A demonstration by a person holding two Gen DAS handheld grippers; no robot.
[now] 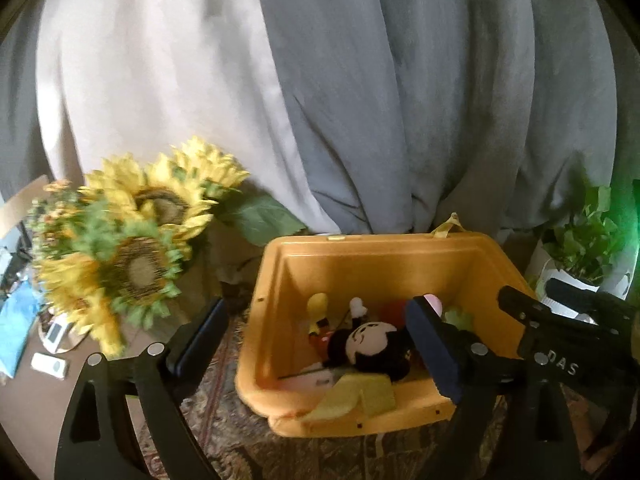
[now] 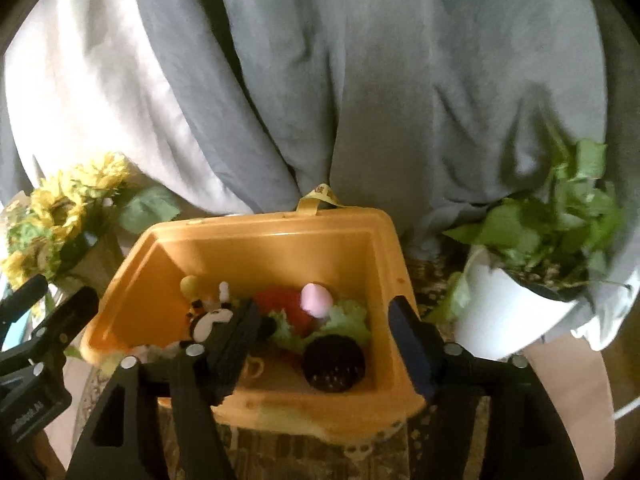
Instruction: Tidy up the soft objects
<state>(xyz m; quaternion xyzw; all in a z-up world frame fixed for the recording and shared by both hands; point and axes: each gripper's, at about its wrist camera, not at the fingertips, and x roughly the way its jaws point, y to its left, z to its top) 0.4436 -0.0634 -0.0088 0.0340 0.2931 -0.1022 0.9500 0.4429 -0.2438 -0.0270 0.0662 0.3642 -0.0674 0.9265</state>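
Soft toys fill the yellow plastic bin (image 1: 276,280), which stands on a patterned cloth (image 1: 224,420) before grey and white curtains (image 1: 360,100).

In the left wrist view the left tool (image 1: 316,344) is spread wide, nothing pinched. Its left finger is outside the bin's left wall and its right finger over the inside. The mouse plush (image 1: 372,344) lies between them, toward 1 o'clock of the midpoint and just left of the right finger, face up. A yellow cloth (image 1: 360,396) lies at the plush's 6 o'clock, over the near rim.

The right tool (image 2: 324,344) also stands apart and empty, with a dark round knitted piece (image 2: 334,362) between its fingers. Green lettuce plush (image 2: 348,320), a red plush (image 2: 284,304) and a pink plush (image 2: 316,300) sit toward 12 o'clock.

Sunflowers (image 1: 140,240) stand at the bin's 9 o'clock, a potted plant (image 2: 540,240) at 3 o'clock.
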